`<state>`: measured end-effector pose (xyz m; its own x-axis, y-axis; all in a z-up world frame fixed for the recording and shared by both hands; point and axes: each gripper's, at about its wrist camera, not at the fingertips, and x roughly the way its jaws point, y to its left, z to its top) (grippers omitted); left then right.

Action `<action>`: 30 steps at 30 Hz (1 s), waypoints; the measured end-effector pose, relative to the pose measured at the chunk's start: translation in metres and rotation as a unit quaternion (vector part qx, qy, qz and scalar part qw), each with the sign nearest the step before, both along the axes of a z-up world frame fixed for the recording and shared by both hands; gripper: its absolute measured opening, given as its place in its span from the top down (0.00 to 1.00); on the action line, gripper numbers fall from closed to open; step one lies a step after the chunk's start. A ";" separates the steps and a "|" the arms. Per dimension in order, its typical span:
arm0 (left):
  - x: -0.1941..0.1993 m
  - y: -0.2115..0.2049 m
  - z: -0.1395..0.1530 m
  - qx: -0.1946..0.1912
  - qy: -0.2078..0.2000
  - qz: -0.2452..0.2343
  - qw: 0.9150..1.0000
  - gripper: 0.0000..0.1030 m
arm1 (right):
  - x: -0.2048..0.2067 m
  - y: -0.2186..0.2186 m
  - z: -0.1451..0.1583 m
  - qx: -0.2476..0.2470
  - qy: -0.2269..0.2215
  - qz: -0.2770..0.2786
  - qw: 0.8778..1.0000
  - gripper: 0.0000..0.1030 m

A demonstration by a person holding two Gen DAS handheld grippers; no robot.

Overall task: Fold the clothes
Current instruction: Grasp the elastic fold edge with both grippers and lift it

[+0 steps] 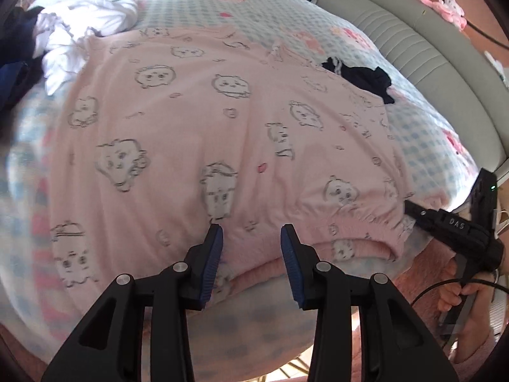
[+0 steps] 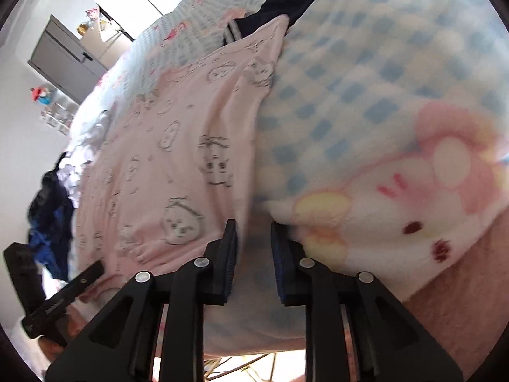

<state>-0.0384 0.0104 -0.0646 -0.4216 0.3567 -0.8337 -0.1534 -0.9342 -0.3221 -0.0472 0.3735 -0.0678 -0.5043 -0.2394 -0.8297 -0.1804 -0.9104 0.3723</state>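
Bed (image 1: 423, 121): pajama top (image 1: 203, 121) beyond left gripper (image 1: 251, 232)

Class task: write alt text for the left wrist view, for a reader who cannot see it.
An open left tool hovers over a pink cartoon-print garment spread on a checked blanket. White clothes lie beyond.

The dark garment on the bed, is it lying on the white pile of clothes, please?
No, the dark garment lies apart from the white pile.
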 end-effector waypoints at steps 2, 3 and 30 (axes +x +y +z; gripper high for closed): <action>0.009 -0.018 0.002 -0.007 0.001 0.021 1.000 0.61 | 0.005 0.001 0.015 0.016 0.015 -0.002 1.000 0.78; 0.014 -0.026 0.003 -0.003 0.004 0.033 0.999 0.61 | 0.007 -0.004 0.024 0.009 0.027 0.013 0.999 0.75; 0.010 0.056 0.000 -0.110 0.057 -0.122 0.985 0.58 | 0.011 -0.137 0.006 0.047 0.000 0.211 0.976 0.58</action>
